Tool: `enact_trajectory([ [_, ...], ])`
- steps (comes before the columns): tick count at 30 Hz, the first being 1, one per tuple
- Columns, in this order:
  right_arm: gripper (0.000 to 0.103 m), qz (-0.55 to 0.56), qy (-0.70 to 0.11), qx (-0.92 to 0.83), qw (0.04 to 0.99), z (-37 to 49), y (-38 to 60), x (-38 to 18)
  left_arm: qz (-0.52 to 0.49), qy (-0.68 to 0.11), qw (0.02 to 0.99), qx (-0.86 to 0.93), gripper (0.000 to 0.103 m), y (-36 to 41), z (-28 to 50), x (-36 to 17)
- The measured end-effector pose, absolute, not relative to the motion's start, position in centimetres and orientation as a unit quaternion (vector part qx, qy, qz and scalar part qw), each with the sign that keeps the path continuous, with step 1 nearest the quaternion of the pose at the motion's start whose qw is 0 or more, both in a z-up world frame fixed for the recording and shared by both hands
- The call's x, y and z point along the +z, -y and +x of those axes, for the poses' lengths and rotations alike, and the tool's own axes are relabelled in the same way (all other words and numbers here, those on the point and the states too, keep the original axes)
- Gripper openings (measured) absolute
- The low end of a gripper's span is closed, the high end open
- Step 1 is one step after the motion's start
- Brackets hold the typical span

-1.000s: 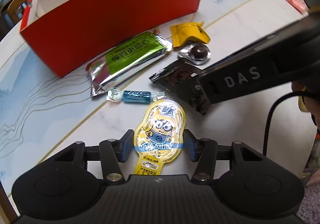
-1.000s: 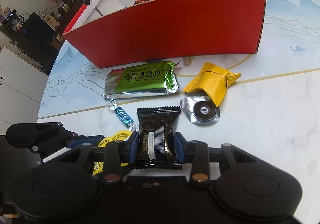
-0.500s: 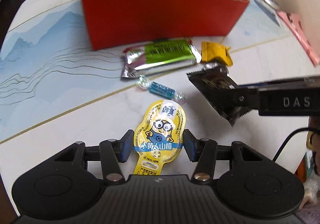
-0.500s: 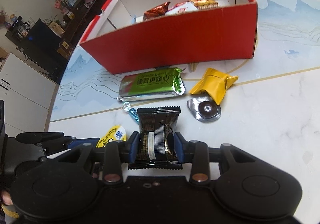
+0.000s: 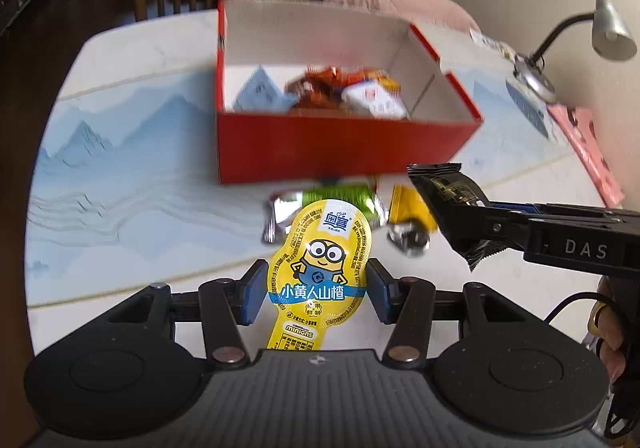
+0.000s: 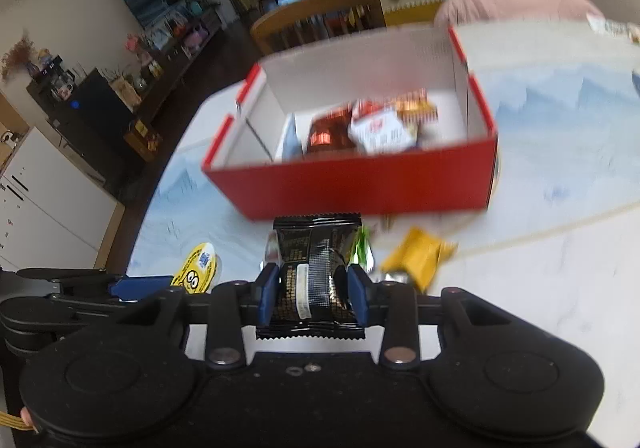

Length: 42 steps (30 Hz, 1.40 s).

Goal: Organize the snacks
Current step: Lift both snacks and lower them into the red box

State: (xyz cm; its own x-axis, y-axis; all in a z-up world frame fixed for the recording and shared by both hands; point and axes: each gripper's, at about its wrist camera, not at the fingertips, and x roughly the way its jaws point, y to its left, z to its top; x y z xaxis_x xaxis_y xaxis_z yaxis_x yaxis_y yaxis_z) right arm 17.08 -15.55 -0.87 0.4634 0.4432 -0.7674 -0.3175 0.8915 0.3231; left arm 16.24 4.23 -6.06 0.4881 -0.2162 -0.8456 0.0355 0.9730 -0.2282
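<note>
Two grippers each carry a snack above the table; the left gripper has its blue pads pinched on the sides of a yellow Minions packet, which stands up between the fingers with its narrow tail toward the camera; ahead of that gripper and beyond the packet's top lies a green foil bar, partly hidden, with a yellow wrapper and a small silver foil cup just to its right on the marble; farther ahead sits the open red box, its white inside holding several wrapped snacks bunched toward the near wall, blurred; to the right of the left gripper, the right gripper reaches in from the side, its pads squeezed on a black packet held clear of the table; seen from the right wrist, that black packet points toward the red box's near wall, the yellow wrapper lies ahead and to the right, and the Minions packet shows low to the left; beyond the table's right side stands a grey desk lamp.
</note>
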Motion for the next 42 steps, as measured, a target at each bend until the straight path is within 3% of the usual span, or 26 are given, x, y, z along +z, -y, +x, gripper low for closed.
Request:
enact_trajectory([
  [20, 0.037, 0.03, -0.397, 0.217, 0.891, 24.6, 15.6, 4.4, -0.055, -0.44, 0.895, -0.052, 0.052, -2.4, 24.8, 1.0],
  [42, 0.037, -0.033, -0.442, 0.21, 0.871, 34.3, 13.4, -0.1, -0.02, -0.481, 0.876, -0.007, 0.052, -1.8, 36.3, -3.1],
])
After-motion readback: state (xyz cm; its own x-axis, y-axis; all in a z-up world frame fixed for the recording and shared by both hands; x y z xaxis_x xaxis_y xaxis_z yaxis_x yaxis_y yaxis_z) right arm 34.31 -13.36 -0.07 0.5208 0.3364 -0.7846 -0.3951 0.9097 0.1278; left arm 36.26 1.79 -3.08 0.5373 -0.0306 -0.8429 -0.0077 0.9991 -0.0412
